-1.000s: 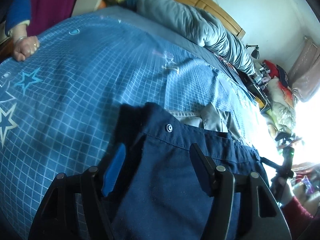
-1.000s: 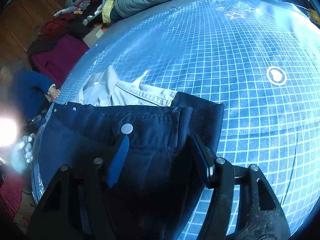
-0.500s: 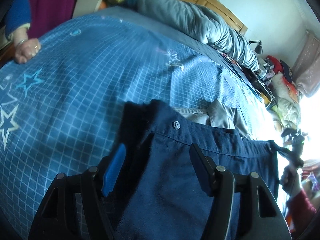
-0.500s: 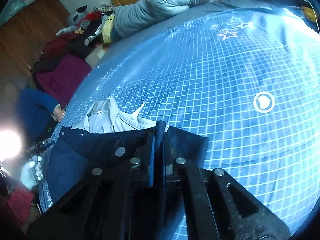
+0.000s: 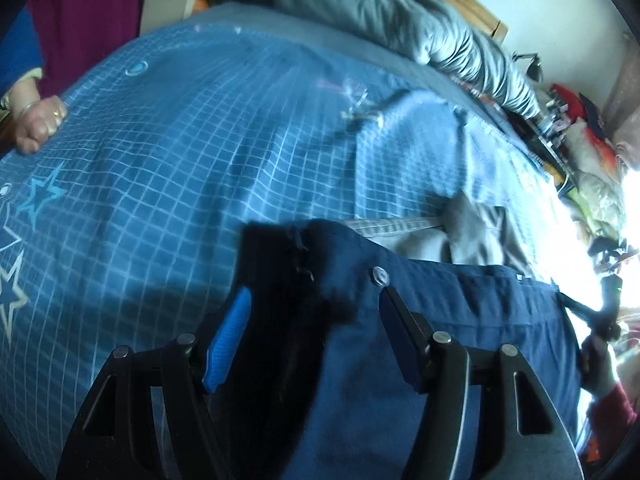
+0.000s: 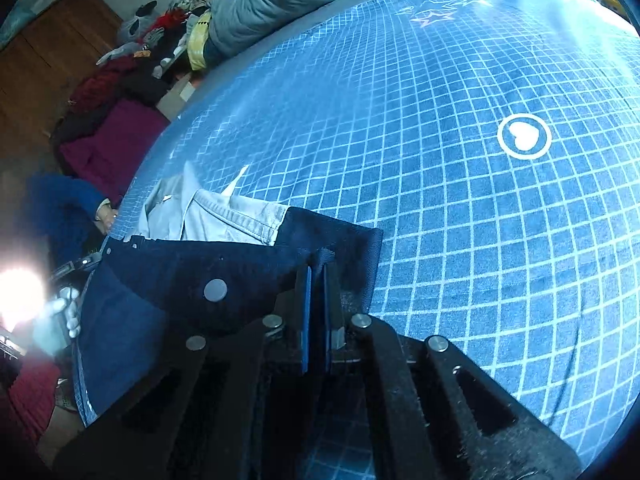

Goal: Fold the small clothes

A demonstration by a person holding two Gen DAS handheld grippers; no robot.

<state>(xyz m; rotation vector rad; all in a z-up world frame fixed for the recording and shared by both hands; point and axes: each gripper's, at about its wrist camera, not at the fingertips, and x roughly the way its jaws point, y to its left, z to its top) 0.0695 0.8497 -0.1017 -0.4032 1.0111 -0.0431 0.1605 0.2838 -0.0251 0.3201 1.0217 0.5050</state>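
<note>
A dark navy garment (image 5: 440, 344) with a snap button on its waistband lies on the blue checked bedspread (image 5: 200, 160). My left gripper (image 5: 316, 312) is open, its fingers (image 5: 228, 336) standing either side of the garment's near waistband corner, cloth between them. In the right wrist view my right gripper (image 6: 317, 276) is shut on the other waistband corner of the navy garment (image 6: 180, 272). A pale grey garment (image 6: 224, 216) lies just beyond the waistband, partly under it; in the left wrist view the grey garment (image 5: 432, 236) shows too.
Another person's hand (image 5: 36, 124) rests on the bed's far left edge. A grey quilt (image 5: 400, 16) lies along the headboard side. Piled clothes (image 6: 132, 68) sit beside the bed. Bedspread (image 6: 480, 200) stretches flat to the right.
My right gripper went from open to shut on the waistband corner and stays shut. The waistband now looks pulled straighter. My left gripper stays open around the cloth.
</note>
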